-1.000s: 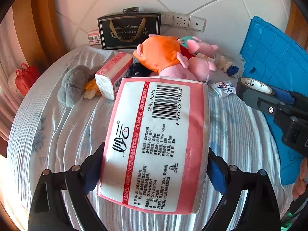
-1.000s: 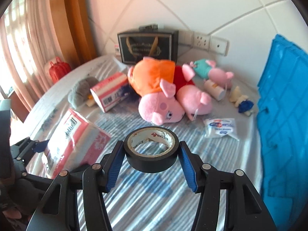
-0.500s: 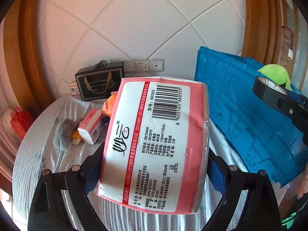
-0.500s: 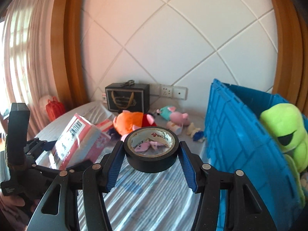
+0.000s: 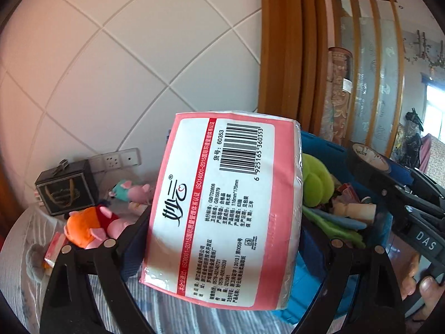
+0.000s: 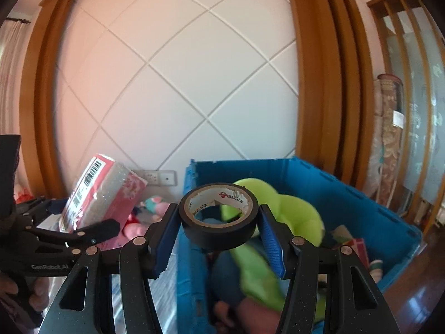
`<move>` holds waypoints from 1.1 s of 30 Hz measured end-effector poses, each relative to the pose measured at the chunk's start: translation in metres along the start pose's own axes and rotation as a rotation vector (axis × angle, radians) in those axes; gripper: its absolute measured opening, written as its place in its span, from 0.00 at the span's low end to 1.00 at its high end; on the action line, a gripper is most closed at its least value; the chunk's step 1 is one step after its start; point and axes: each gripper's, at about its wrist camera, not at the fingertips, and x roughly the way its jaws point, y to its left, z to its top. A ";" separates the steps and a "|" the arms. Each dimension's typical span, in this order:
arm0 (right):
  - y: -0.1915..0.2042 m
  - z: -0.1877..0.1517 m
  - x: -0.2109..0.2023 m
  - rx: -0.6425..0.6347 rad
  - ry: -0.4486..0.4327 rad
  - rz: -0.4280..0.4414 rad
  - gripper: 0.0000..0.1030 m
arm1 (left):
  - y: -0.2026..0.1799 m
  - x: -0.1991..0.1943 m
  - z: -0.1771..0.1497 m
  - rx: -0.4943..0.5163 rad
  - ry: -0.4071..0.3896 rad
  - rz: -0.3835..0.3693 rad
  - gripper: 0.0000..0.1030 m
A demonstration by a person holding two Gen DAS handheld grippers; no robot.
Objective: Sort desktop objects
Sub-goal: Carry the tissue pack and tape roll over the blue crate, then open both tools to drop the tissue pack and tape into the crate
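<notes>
My left gripper (image 5: 222,245) is shut on a pink and white tissue pack (image 5: 219,211) and holds it in the air at the left edge of the blue crate (image 5: 319,144). The pack also shows in the right wrist view (image 6: 97,194). My right gripper (image 6: 218,232) is shut on a black tape roll (image 6: 219,222) and holds it above the open blue crate (image 6: 347,194). The tape roll shows at the right of the left wrist view (image 5: 367,161).
A green plush (image 6: 292,217) and other items lie in the crate. On the striped table, plush pigs (image 5: 91,228), a black gift box (image 5: 66,186) and another tissue pack (image 5: 54,249) remain. Wall sockets (image 5: 116,161) sit behind.
Both grippers have risen and swung right from over the table to the blue crate, carrying the tissue pack and the tape roll. The crate's inside is now in view.
</notes>
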 end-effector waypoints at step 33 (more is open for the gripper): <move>-0.189 -0.035 0.068 0.010 0.221 -0.216 0.54 | -0.157 0.084 0.022 0.120 0.231 -0.050 0.90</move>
